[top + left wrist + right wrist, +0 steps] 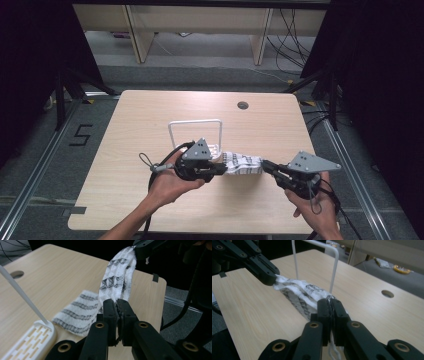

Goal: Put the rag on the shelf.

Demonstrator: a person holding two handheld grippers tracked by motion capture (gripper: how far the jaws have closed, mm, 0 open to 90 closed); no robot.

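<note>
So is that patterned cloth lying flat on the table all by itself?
No, the cloth is stretched between the left gripper and the right gripper, each shut on one end of it.

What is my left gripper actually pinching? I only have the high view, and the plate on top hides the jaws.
Observer: In its own view the left gripper is shut on one end of the patterned cloth.
Operator: And the right one?
Observer: The right gripper is shut on the other end, so the cloth spans between the two.
Operator: Is the cloth all off the table?
Observer: No. The left gripper view shows part of it lying on the table beside the white rack's slotted base.
</note>
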